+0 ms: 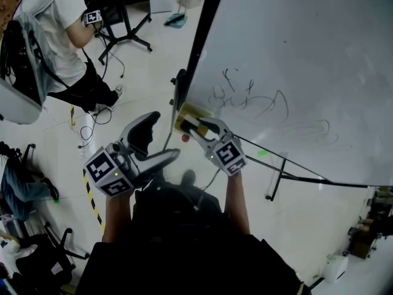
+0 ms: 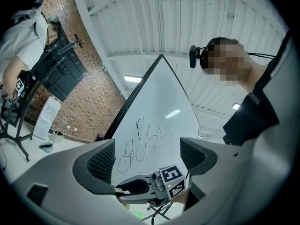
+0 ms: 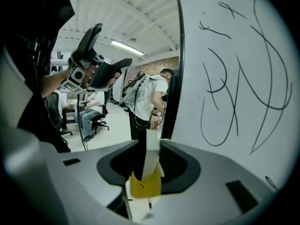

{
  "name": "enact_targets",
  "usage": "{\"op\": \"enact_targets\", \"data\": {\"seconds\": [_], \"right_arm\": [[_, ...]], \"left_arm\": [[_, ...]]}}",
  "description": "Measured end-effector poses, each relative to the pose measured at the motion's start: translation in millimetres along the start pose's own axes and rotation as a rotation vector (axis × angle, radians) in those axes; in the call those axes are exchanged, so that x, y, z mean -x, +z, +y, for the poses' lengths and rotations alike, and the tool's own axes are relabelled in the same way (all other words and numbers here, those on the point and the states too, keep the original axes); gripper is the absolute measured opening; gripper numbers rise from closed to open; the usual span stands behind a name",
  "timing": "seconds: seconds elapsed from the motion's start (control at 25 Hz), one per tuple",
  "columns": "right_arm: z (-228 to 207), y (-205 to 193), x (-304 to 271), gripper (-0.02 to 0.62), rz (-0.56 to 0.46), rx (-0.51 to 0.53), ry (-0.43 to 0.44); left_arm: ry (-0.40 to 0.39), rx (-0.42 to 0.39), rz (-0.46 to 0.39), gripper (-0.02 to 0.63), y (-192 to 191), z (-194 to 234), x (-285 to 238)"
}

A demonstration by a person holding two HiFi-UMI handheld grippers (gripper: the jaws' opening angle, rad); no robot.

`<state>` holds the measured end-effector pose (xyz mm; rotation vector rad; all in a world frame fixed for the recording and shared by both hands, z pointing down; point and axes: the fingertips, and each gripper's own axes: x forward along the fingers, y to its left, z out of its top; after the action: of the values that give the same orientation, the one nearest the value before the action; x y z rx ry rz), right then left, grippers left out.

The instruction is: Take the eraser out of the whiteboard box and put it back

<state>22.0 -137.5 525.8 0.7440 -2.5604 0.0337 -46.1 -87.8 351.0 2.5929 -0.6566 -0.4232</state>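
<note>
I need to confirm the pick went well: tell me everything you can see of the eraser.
The eraser is a slim block, yellow with a pale whitish face. It stands on edge, clamped between the fingers of the right gripper. In the head view it sits by the dark frame edge of the whiteboard; whether it touches the board is unclear.

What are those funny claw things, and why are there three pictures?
A person holds a grabbing tool in each hand. One picture comes from a camera on that person's head, looking down. The other two come from cameras riding on the tools. The right tool pinches a yellow eraser between its fingers, close to the edge of a whiteboard with black scribbles. The left tool has its fingers apart and holds nothing. Another person stands farther back.
</note>
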Motion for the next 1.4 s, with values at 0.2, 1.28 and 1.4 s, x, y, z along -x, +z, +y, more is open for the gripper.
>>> {"op": "enact_targets", "data": {"seconds": [0.2,1.28,1.4], "right_arm": [[3,-9,-7,0.152,0.029,0.03,-0.004],[7,-33,-17,0.163,0.089,0.09,-0.027],[7,-33,-18,0.166,0.088,0.091,-0.033]], "left_arm": [[0.005,0.003,-0.002,0.43,0,1,2],[0.007,0.008,0.0,0.43,-4,3,-2],[0.007,0.008,0.002,0.43,-4,3,-2]]}}
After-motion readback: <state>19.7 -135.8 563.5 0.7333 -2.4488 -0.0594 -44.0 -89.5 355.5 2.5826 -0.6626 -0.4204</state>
